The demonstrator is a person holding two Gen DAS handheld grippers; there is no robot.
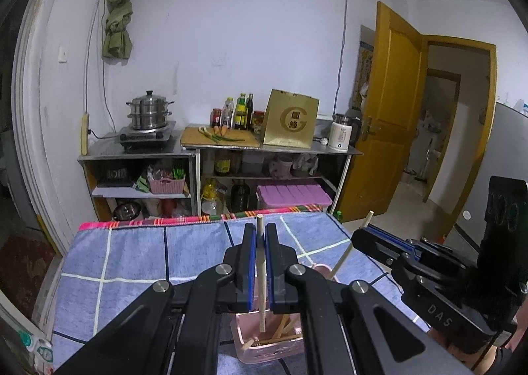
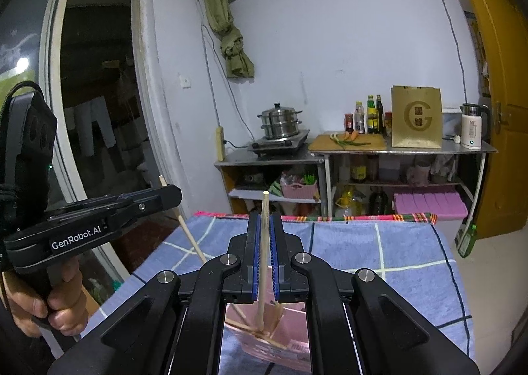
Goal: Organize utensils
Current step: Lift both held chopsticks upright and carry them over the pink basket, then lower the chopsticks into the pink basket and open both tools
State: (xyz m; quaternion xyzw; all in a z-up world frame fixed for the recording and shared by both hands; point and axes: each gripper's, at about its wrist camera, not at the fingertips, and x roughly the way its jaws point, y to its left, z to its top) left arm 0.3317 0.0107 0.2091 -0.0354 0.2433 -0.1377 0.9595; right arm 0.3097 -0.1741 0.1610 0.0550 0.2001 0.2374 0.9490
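My left gripper (image 1: 260, 231) is shut on a wooden chopstick (image 1: 261, 276) that stands upright with its lower end over a pink holder (image 1: 264, 347) on the blue checked cloth. Several chopsticks lie in the holder. My right gripper (image 2: 264, 221) is shut on another wooden chopstick (image 2: 263, 259), its lower end inside the pink holder (image 2: 290, 325). In the left wrist view the right gripper (image 1: 363, 231) shows at the right with its chopstick (image 1: 346, 251). In the right wrist view the left gripper (image 2: 171, 192) shows at the left with its chopstick (image 2: 191, 239).
The table has a blue checked cloth (image 1: 138, 253) with a red plaid edge. Behind stand steel shelves with a steamer pot (image 1: 149, 110), bottles, a cutting board (image 1: 219, 137), a gold bag (image 1: 290, 118) and a kettle. A yellow door (image 1: 389, 104) stands open at the right.
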